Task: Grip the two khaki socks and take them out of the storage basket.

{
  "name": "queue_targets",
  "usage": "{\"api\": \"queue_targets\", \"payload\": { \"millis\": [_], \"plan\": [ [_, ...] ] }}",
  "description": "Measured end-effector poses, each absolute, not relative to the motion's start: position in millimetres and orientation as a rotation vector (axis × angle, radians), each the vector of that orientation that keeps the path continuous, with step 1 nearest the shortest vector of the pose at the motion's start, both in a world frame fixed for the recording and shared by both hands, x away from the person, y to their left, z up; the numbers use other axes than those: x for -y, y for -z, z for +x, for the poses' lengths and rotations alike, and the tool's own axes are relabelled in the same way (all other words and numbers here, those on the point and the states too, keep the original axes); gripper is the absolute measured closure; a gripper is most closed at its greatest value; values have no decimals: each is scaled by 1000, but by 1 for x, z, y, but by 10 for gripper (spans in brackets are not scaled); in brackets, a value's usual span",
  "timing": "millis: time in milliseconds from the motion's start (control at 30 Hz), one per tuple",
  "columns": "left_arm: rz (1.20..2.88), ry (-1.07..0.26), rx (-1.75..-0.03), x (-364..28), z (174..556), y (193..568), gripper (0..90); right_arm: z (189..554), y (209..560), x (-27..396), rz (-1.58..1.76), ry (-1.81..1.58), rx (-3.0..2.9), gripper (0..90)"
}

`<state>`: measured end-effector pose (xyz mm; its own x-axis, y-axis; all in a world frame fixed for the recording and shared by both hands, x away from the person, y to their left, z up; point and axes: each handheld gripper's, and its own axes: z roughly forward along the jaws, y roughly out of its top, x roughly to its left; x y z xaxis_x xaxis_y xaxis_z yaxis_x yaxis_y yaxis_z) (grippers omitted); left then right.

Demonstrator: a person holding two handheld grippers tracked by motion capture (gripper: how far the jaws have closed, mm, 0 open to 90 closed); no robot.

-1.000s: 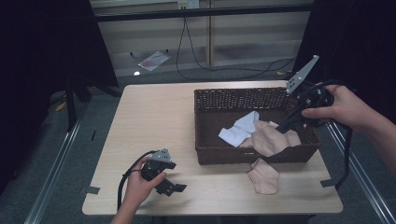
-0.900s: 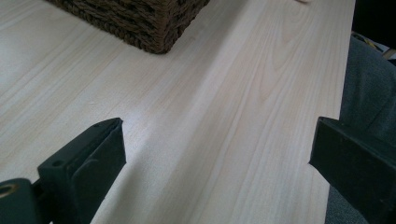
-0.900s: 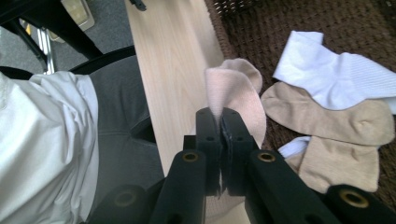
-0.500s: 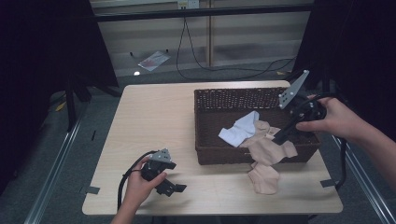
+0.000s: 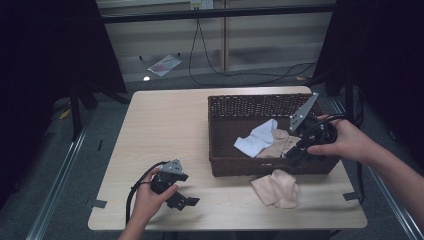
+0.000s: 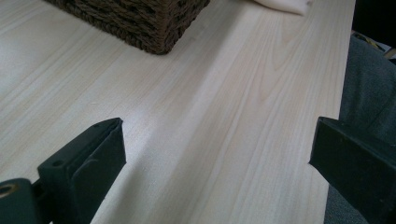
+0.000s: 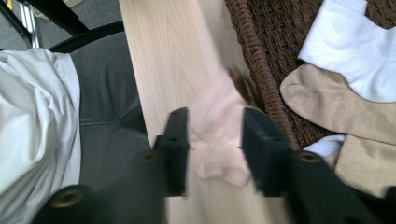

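A dark wicker basket [image 5: 260, 98] stands on the right half of the table and holds a white sock [image 5: 257, 139] and a beige sock [image 5: 277, 145]. A second pale sock [image 5: 277, 187] lies on the table in front of it. My right gripper [image 5: 292, 157] hovers over the basket's front wall. Its jaws have just been opening, and in the right gripper view [image 7: 215, 126] they stand apart above the pale sock [image 7: 215, 158] without pressing on it. My left gripper [image 5: 187, 201] rests wide open on the table at the front left.
The table's front edge [image 5: 225, 226] runs close below both hands. In the right gripper view the person's lap [image 7: 107, 107] sits just past that edge. The basket's corner [image 6: 140, 23] lies ahead of the left gripper [image 6: 217, 140]. Cables cross the floor behind the table.
My right gripper came down and toward the basket's front wall, and its jaws went from shut to apart. The beige sock bunched over that wall now lies lower inside. The left hand stayed still.
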<state>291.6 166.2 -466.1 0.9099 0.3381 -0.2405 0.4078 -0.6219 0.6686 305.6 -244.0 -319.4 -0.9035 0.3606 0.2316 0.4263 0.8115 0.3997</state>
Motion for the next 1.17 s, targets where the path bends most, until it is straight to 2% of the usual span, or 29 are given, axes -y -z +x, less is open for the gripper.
{"api": "queue_targets", "payload": {
  "millis": [133, 200, 267, 333, 567, 1167],
  "plan": [
    [2291, 119, -528, -166, 292, 466, 31, 303, 320, 243, -625, 692, 2873, 459],
    [2292, 120, -535, -166, 291, 466, 31, 302, 322, 243, -623, 701, 2881, 438],
    [2297, 118, -531, -167, 290, 465, 31, 300, 323, 243, -638, 705, 2895, 371],
    [2292, 115, -538, -167, 290, 465, 31, 299, 324, 244, -631, 694, 2901, 353],
    [2288, 119, -534, -167, 291, 466, 31, 295, 331, 249, -659, 700, 2935, 204],
    [2301, 117, -535, -166, 291, 466, 31, 278, 363, 266, -736, 752, 2946, 117]
  ]
}}
